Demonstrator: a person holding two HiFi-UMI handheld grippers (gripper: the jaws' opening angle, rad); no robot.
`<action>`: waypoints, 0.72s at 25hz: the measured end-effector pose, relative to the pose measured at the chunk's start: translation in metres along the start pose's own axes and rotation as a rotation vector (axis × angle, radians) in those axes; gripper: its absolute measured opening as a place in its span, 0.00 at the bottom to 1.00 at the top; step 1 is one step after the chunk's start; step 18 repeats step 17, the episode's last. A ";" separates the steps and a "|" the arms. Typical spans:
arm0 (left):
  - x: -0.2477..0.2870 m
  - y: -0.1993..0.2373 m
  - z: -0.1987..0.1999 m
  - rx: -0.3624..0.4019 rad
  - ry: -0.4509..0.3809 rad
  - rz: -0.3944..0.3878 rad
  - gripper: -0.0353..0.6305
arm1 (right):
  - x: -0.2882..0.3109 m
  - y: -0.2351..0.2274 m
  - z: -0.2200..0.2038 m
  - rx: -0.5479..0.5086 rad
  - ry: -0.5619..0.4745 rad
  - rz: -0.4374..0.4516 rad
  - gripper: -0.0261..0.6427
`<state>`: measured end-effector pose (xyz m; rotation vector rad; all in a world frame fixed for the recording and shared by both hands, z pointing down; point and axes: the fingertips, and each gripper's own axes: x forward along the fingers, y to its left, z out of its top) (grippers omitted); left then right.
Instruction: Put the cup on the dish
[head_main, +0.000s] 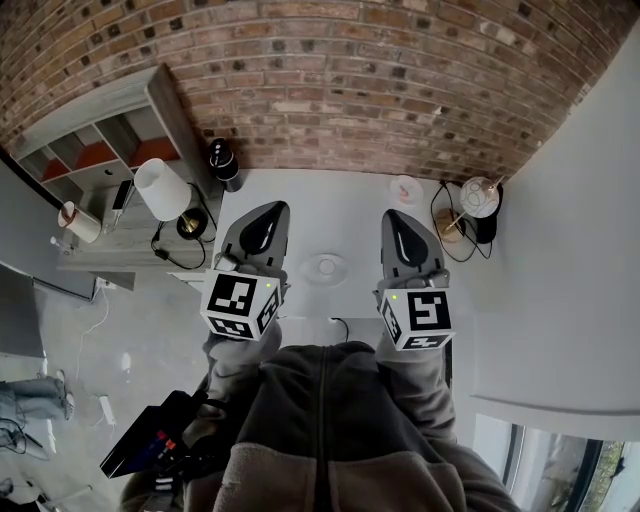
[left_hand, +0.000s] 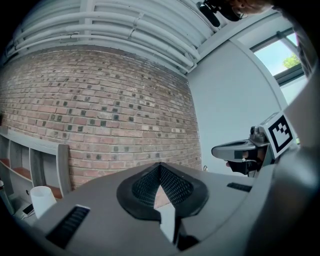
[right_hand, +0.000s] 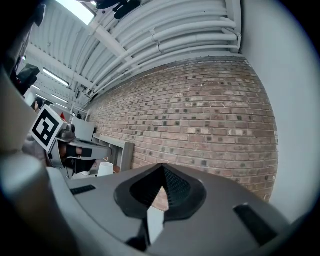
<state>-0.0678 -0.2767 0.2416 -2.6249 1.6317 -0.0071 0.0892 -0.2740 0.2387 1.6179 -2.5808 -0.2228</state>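
A white round dish (head_main: 325, 268) lies on the white table (head_main: 330, 205), between my two grippers in the head view. A smaller round shape sits at its centre; whether that is the cup I cannot tell. A small pinkish round cup-like thing (head_main: 405, 188) stands farther back, near the wall. My left gripper (head_main: 271, 208) (left_hand: 160, 166) is held level to the left of the dish, its jaws shut and empty. My right gripper (head_main: 392, 214) (right_hand: 162, 168) is level to the right of the dish, also shut with nothing in it. Both gripper views look at the brick wall, not at the table.
A brick wall (head_main: 380, 90) closes the far side of the table. A black speaker (head_main: 225, 162), a white lamp (head_main: 161, 188) and a grey shelf unit (head_main: 95, 140) stand at the left. A white round object with sticks (head_main: 479, 197) and cables sits at the back right.
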 end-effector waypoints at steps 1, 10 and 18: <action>0.000 -0.001 0.000 0.000 0.001 -0.002 0.06 | -0.001 0.000 0.000 0.000 0.000 -0.001 0.04; 0.004 -0.006 -0.004 0.005 0.016 -0.016 0.06 | -0.002 -0.004 -0.005 0.002 0.017 -0.016 0.04; 0.005 -0.008 -0.005 0.004 0.016 -0.026 0.06 | -0.002 -0.004 -0.006 -0.005 0.016 -0.020 0.04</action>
